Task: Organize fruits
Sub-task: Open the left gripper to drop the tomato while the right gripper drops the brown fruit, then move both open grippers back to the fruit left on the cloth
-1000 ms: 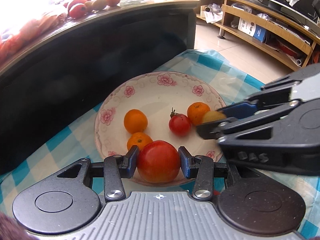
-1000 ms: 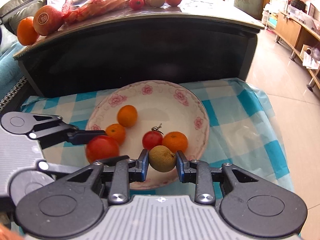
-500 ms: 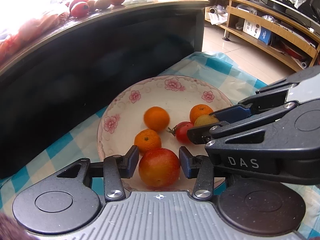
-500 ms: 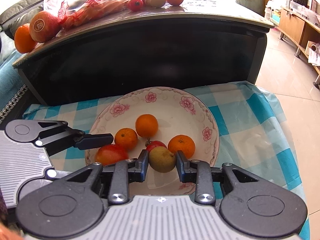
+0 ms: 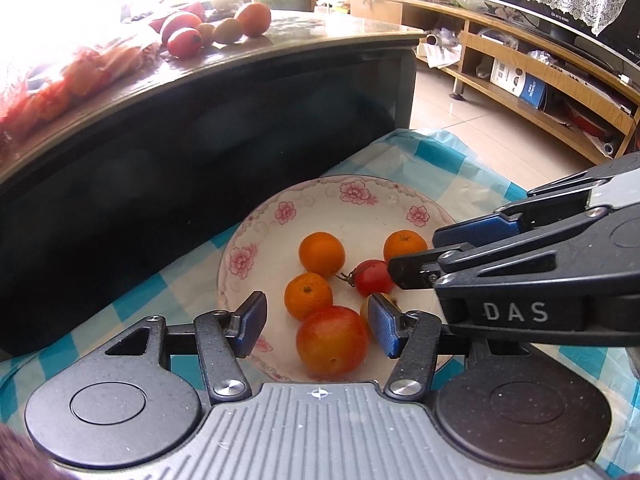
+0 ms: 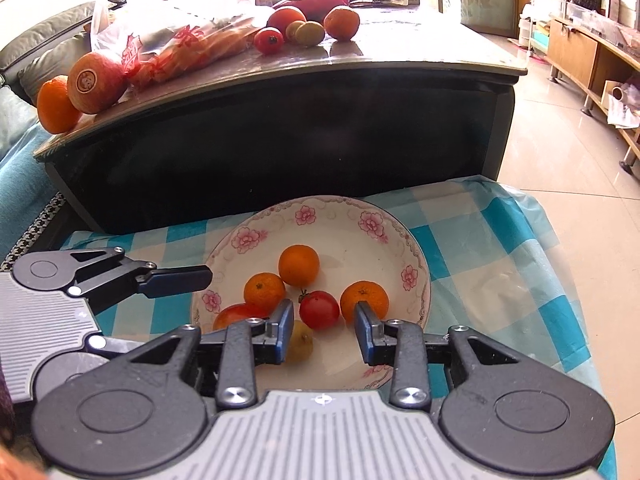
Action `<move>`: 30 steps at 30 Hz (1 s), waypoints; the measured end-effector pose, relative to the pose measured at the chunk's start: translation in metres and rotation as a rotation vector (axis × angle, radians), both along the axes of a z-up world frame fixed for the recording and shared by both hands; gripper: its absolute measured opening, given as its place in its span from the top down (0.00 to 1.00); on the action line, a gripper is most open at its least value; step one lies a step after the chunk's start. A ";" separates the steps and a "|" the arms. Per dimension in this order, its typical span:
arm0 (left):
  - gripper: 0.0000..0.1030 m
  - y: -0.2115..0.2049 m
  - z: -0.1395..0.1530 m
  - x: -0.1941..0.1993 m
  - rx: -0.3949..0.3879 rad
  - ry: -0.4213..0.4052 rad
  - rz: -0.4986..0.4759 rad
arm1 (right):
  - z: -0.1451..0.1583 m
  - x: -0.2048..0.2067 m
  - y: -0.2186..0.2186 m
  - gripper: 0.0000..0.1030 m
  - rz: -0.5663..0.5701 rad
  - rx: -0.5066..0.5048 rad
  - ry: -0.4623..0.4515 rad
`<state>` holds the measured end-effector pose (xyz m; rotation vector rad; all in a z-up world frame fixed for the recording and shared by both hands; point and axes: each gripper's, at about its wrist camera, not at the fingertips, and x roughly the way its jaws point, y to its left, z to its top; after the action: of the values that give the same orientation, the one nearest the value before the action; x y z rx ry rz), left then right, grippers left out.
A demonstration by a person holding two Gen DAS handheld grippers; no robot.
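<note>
The left gripper [image 5: 316,320] hangs over the near rim of the flowered plate [image 5: 360,208] with its blue pads spread wide; the large red tomato [image 5: 332,346] lies on the plate between them, touching neither. The right gripper [image 6: 325,330] is likewise spread apart, and the yellow-green kiwi [image 6: 302,340] rests on the plate just beside its left pad, partly hidden. Farther in lie a small red tomato [image 6: 319,309] and three tangerines [image 6: 299,265]. The plate sits on a blue checked cloth [image 6: 480,248]. Behind it, a dark table [image 6: 280,152] carries more fruit [image 6: 308,32].
</note>
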<state>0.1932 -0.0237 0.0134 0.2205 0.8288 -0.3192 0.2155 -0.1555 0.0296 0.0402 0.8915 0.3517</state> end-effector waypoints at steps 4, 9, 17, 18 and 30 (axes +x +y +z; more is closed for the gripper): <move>0.37 0.004 0.006 -0.005 -0.005 -0.008 0.007 | 0.008 -0.007 -0.001 0.64 -0.009 -0.010 -0.010; 0.36 0.011 0.012 -0.016 -0.006 -0.015 0.012 | 0.014 -0.020 -0.001 0.64 -0.012 -0.028 -0.019; 0.36 0.023 0.015 -0.034 -0.015 -0.008 0.032 | 0.012 -0.048 -0.002 0.64 -0.027 -0.048 0.007; 0.36 0.025 0.015 -0.036 -0.015 -0.006 0.033 | 0.011 -0.051 -0.001 0.64 -0.026 -0.050 0.010; 0.35 0.030 0.007 -0.063 -0.010 0.026 0.026 | -0.002 -0.082 0.010 0.63 -0.008 -0.064 0.068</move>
<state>0.1307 0.0059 0.0200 0.1966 0.8545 -0.3020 0.1334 -0.1460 0.0278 -0.0031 0.9694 0.3161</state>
